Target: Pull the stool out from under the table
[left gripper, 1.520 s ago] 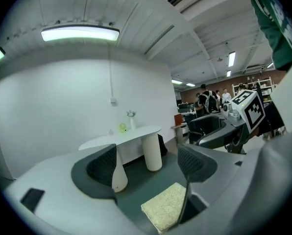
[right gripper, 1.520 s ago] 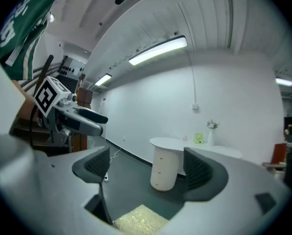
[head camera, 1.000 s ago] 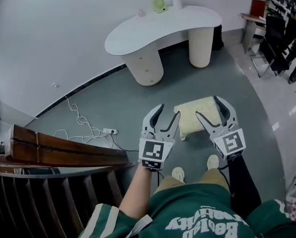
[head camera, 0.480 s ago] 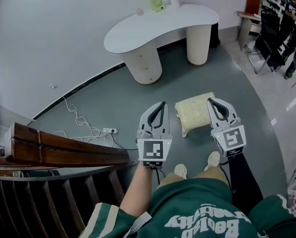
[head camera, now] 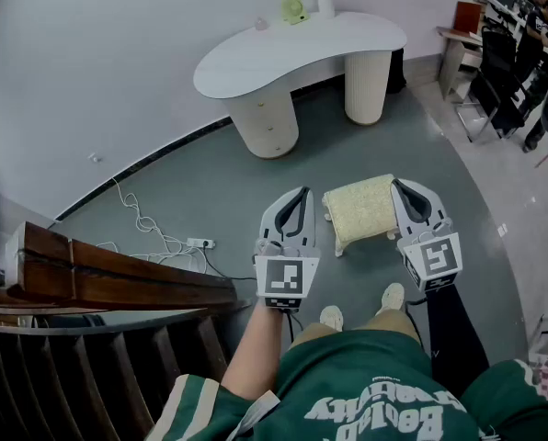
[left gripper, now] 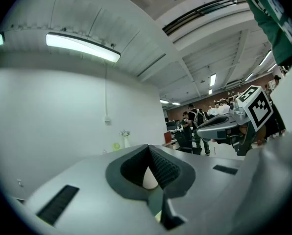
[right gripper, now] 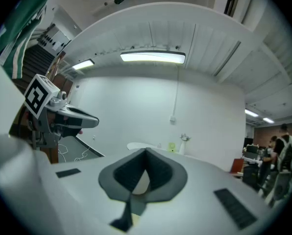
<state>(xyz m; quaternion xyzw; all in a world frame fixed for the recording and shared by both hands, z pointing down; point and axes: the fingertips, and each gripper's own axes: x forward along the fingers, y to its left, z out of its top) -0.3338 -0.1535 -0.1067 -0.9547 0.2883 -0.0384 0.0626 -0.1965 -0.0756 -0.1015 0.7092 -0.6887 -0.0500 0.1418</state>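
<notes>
I count 1 stool, 1 white table on 2 pedestal legs, 1 vase, 1 power strip, 2 shoes, and 2 grippers: left gripper, right gripper.

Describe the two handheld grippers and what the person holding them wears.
The left gripper and right gripper are light grey shells tapering to curved jaws lined with dark ribbed pads. Each carries a cube with black-and-white square markers. The person wears a green top with white lettering and a dark sleeve on the right arm; the left forearm has none.
</notes>
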